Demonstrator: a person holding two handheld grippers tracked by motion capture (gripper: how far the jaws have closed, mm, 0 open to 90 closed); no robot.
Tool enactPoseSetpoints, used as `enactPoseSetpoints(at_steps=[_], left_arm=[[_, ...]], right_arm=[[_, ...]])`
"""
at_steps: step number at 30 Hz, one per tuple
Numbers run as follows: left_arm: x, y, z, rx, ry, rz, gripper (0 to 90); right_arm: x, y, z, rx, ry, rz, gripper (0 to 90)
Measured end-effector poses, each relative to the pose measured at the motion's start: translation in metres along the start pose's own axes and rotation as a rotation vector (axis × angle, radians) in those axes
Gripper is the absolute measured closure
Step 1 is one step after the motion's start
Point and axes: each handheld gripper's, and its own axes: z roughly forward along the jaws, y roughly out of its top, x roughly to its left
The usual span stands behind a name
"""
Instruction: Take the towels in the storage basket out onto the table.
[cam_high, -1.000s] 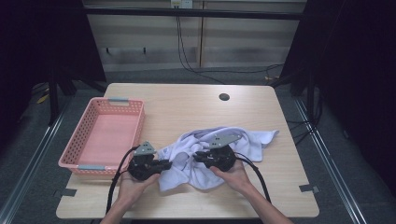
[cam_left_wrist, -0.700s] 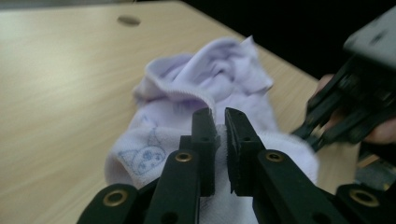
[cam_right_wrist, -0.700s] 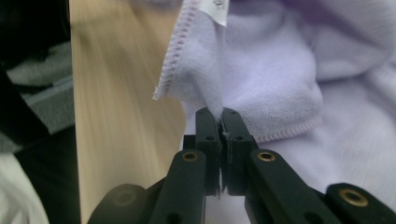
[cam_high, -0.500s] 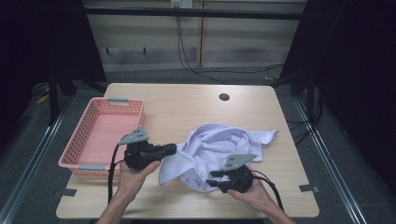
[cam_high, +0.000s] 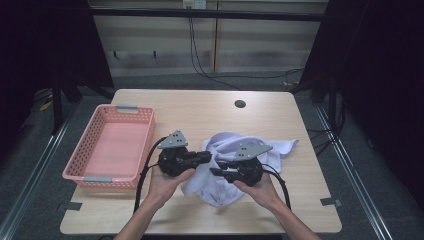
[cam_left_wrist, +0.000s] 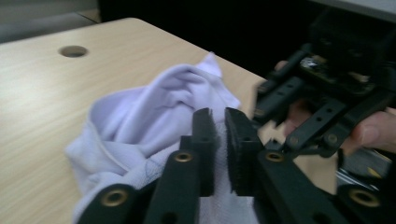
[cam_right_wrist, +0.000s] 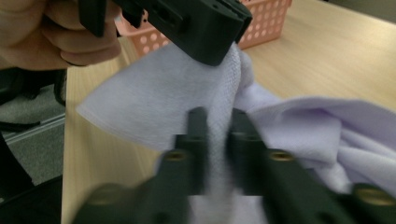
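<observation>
Pink basket (cam_high: 80, 172) at table (cam_high: 200, 107) left edge, perforated walls, nothing in it, long axis running away from the person.

Left gripper (cam_high: 206, 157) just right of the basket, jaws pointing right toward the cloth. Its jaws have just been opening: left gripper view shows the pads (cam_left_wrist: 203, 140) a narrow gap apart with the towel (cam_left_wrist: 154, 107) behind and under them, no clamp on it that I can make out, so released.

Towel (cam_high: 227, 172) is white with a faint lilac cast, terry texture, hemmed edge visible in the right gripper view. It's crumpled, centre-right of the table, near the front edge. Long axis roughly diagonal: bunched lower end by the hands, flatter tail pointing back-right, to a corner. Front part is lifted between the two grippers, rest lies on the table.

Right gripper (cam_high: 216, 171) points left, clenched on a fold of the towel (cam_right_wrist: 154, 102); cloth runs up between the blurred jaws in the right gripper view.
</observation>
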Motion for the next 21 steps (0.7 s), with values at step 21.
enactPoseSetpoints(at_steps=[21], left_arm=[[0.003, -0.091, 0.042, 0.279, 0.106, -0.012, 41.2]], right_arm=[[-0.080, -0.013, -0.097, -0.118, -0.367, 0.178, 87.1]])
